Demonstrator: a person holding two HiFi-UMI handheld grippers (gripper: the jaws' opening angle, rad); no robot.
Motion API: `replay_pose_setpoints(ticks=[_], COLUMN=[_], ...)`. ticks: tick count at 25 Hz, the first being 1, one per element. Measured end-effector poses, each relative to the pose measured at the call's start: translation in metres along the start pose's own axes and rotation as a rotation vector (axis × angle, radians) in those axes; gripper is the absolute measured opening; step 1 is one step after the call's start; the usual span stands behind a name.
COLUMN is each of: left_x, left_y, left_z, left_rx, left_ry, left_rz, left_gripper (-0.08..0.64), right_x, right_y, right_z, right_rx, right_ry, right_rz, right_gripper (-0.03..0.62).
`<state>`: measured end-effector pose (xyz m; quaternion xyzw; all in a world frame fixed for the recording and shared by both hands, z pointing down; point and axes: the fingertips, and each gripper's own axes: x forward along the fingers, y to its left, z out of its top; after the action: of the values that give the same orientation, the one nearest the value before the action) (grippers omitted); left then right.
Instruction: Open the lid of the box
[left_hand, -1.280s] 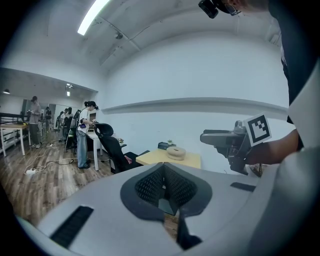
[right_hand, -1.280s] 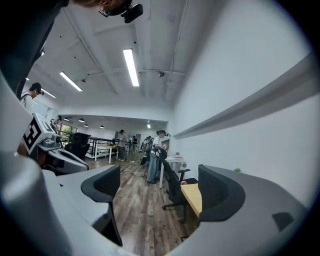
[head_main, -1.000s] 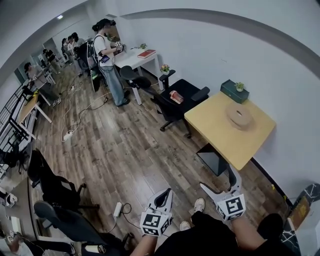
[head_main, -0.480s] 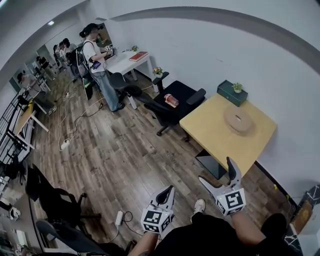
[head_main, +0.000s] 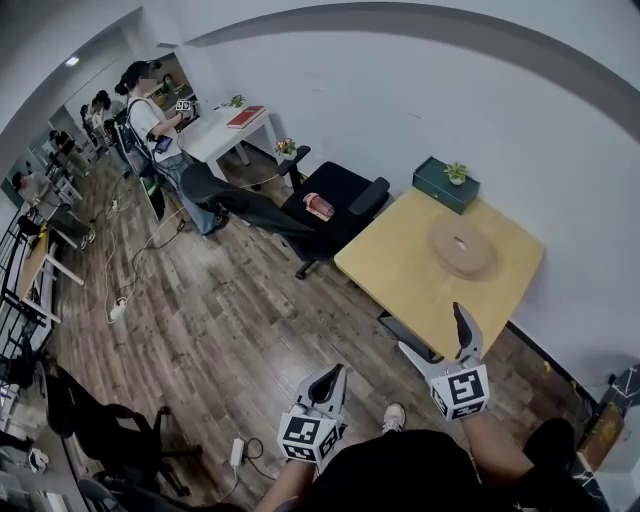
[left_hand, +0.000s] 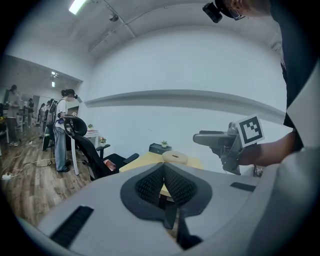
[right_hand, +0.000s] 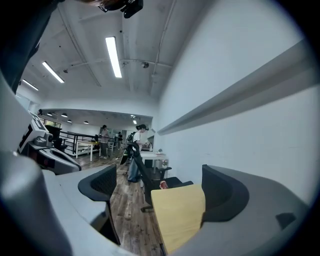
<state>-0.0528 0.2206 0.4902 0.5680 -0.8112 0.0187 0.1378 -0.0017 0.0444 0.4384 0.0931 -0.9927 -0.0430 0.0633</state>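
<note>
At the bottom of the head view, your left claw (head_main: 330, 378) has its jaws pressed together and holds nothing. At 2 o'clock from it, your right claw (head_main: 431, 327) has its jaws apart and is empty. The round wooden box (head_main: 462, 245) lies on the table (head_main: 400, 270), at 1 o'clock from the right claw, well apart.

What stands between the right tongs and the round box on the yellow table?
Nothing visible does. The right tongs, open, hang short of the table; only bare tabletop lies between them and the round box.
</note>
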Motion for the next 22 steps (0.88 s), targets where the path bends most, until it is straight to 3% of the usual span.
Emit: replay_pose_setpoints(ticks=[11,22], left_x=[0.094,0.153], left_y=[0.005,0.004], left_z=[0.013,0.019], left_rx=[0.017,0.034], left_ry=[0.029,0.058], left_rz=[-0.049,-0.116], left_gripper=[0.018,0.018], right_x=[0.034,0.063], right_y=[-0.072,-0.117], right_z=[-0.016,-0.025], right_rx=[0.01,0.031], right_ry=[0.014,0.04], right_rz=[-0.047,-0.065], right_gripper=[0.491,0.466])
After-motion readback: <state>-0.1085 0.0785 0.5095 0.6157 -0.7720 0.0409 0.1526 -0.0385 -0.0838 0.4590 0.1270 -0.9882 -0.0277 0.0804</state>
